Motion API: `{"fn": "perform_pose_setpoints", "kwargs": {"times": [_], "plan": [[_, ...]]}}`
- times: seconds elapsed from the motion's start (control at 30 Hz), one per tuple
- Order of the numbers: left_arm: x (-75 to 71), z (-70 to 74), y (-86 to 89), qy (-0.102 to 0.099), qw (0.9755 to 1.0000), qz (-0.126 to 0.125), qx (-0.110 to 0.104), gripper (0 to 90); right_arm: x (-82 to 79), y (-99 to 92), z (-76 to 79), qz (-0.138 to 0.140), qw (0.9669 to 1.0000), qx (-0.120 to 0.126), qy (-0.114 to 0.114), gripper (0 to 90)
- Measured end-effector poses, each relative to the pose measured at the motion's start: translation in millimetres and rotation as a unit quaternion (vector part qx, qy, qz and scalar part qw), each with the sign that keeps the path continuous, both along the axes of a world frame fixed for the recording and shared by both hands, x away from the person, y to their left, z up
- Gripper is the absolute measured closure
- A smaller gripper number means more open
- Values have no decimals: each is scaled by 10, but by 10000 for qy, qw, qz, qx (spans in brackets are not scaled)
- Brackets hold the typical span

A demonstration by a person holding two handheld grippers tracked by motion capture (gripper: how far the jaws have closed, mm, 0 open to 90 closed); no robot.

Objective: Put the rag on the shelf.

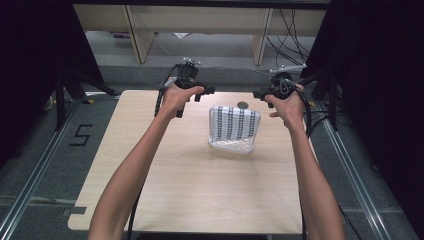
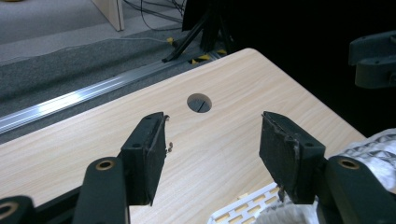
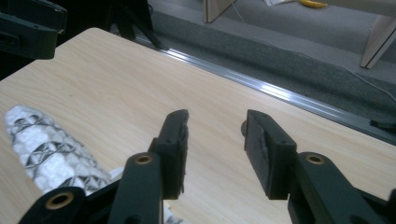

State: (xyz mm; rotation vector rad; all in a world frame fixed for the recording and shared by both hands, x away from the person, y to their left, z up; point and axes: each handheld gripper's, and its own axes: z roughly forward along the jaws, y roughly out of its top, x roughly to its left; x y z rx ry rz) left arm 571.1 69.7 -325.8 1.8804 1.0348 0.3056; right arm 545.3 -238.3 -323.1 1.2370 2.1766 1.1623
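Both tools empty, jaws apart: left tool (image 1: 209,91) at 10 o'clock and right tool (image 1: 258,93) at 2 o'clock of the patterned cloth (image 1: 234,123), which sits in the white basket (image 1: 231,146) mid-counter (image 1: 190,190). Looks like release or pre-grasp. Next likely needs both tools lowered onto the cloth's top edge.

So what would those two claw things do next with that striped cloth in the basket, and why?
Probably lower both toward the cloth's top edge. The left gripper and right gripper hang open and empty beyond the white basket, one on either side. The striped cloth lies folded over the basket, untouched. With nothing between either pair of jaws, getting them around the cloth's corners seems the likely next step.
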Motion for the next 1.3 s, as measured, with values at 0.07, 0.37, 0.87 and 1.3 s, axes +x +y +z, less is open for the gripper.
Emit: {"fn": "perform_pose_setpoints", "kwargs": {"times": [0.07, 0.37, 0.87, 1.3], "plan": [[-33, -5, 42, -11, 10000, -9, 0, 407, -38, -17, 13, 59, 9999, -57, -79, 572], [-231, -14, 152, -148, 9998, -123, 28, 402, -263, 8, 66, 195, 9995, 27, -243, 545], [-618, 51, 200, -368, 9986, -373, -62, 388, -659, 75, 189, 491, 9978, -127, -428, 521], [-881, 3, 313, -525, 9977, -435, -67, 385, -915, 39, 136, 586, 9968, -248, -488, 513]]}}
